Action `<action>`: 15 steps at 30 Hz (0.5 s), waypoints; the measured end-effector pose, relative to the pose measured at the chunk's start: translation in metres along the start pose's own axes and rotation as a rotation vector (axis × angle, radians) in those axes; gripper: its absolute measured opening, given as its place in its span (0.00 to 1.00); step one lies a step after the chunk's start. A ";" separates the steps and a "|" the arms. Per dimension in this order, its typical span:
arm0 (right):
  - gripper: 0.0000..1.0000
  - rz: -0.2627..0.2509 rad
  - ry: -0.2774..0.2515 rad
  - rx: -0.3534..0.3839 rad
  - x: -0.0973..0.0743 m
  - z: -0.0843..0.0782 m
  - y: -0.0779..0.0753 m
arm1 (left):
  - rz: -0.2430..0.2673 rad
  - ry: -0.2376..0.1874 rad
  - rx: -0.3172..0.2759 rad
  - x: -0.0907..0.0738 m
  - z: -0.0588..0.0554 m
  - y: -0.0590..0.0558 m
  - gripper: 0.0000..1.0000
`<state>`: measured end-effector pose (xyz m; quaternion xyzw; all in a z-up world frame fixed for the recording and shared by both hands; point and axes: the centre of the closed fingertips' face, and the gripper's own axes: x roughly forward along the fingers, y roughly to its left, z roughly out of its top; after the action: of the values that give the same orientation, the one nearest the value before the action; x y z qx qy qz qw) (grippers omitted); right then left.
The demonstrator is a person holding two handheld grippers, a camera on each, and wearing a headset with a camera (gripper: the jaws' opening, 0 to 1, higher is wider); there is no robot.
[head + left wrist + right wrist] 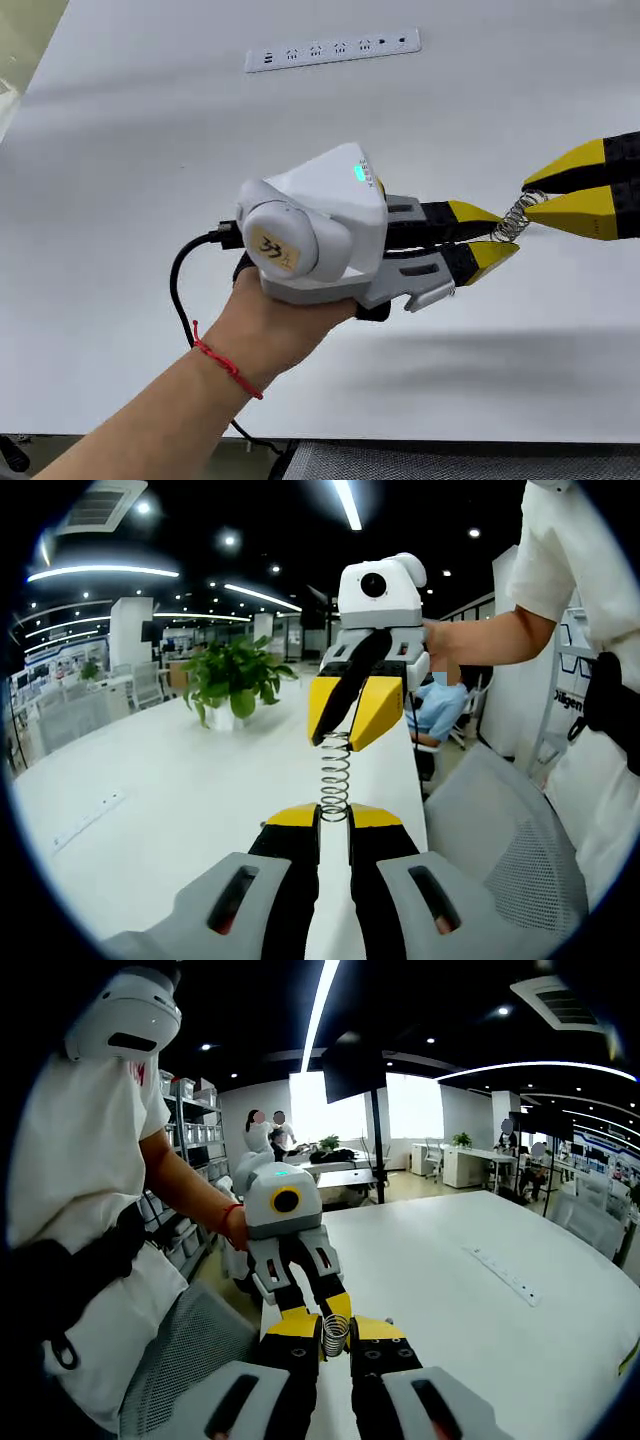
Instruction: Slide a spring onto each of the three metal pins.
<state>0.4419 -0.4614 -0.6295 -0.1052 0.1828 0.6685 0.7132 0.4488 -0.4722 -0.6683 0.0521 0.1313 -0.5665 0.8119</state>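
A small steel coil spring [512,220] spans the gap between my two grippers above the white table [120,180]. The left gripper [500,236], held in a hand with a red wrist string, points right, and its yellow tips are closed on the spring's near end [335,780]. Coming in from the right edge, the right gripper [532,195] is shut on the spring's other end. In the right gripper view the spring [335,1333] sits between that gripper's own tips [335,1330], with the left gripper [338,1307] facing it. I can make out no metal pin.
A white power strip [333,48] lies at the far side of the table, also seen as a strip [505,1270] in the right gripper view. A grey mesh chair [500,830] stands by the table edge. A potted plant [235,675] stands at the table's far end.
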 end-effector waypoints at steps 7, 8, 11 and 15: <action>0.19 0.036 0.118 -0.088 -0.003 -0.006 0.001 | -0.001 -0.006 -0.005 -0.001 0.000 -0.002 0.06; 0.20 0.050 0.140 -0.097 -0.003 -0.006 0.002 | -0.001 -0.006 -0.005 -0.001 0.000 -0.002 0.06; 0.22 0.094 0.245 -0.165 -0.005 -0.009 0.001 | -0.005 -0.011 -0.010 0.000 0.000 -0.004 0.06; 0.20 0.156 0.373 -0.246 -0.004 -0.011 0.001 | -0.010 -0.013 -0.018 0.002 0.001 -0.005 0.06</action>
<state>0.4391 -0.4695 -0.6375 -0.2988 0.2361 0.7077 0.5951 0.4443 -0.4757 -0.6679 0.0405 0.1317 -0.5695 0.8104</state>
